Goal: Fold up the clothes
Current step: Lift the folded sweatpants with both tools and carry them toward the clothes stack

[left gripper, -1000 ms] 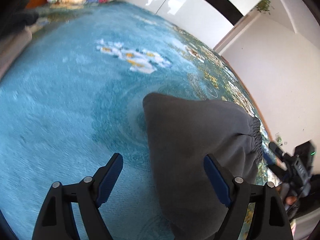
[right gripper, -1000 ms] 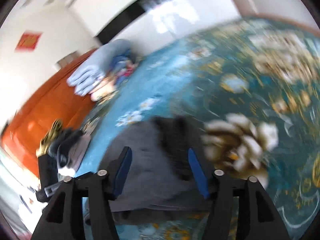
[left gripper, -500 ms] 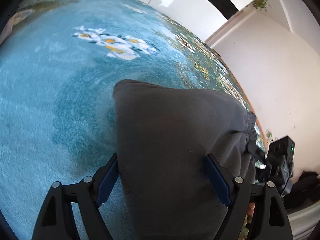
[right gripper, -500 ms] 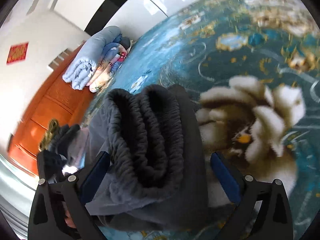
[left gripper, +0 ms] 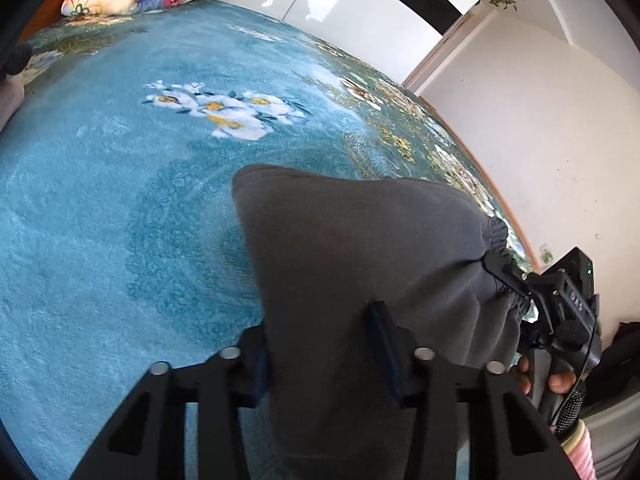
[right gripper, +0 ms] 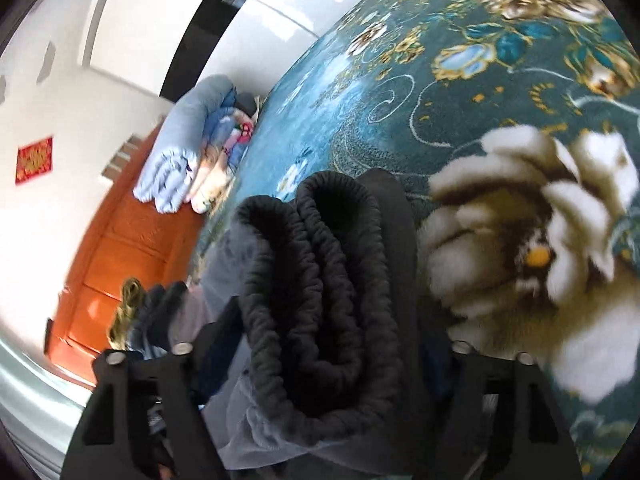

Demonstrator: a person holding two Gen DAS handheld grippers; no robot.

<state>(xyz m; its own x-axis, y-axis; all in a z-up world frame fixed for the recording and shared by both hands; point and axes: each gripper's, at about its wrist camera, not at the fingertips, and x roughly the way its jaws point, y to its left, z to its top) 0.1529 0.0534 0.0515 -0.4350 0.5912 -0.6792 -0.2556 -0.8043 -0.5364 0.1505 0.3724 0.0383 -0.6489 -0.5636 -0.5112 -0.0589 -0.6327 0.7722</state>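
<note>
Currently, the left gripper [left gripper: 324,360] occupies the lower centre of the left wrist view with its fingers clenched on one end of the folded grey garment [left gripper: 360,248]. The blue finger pads [left gripper: 384,350] press into the fabric from both sides. The garment lies on the teal floral carpet [left gripper: 120,200] and runs from the lower centre toward the right of the frame, where its gathered elastic waistband [left gripper: 498,248] meets the right gripper [left gripper: 520,294], held in a hand [left gripper: 560,380] at the lower right edge.

In the right wrist view, the right gripper [right gripper: 320,340] sits at the bottom centre, and its fingers are closed around the bunched waistband [right gripper: 320,280], which fills the space between them. A large white carpet flower [right gripper: 540,248] lies just right of the garment [right gripper: 240,420].

A stack of folded bedding [right gripper: 188,152] rests at the upper left, next to an orange wooden panel [right gripper: 120,264].
</note>
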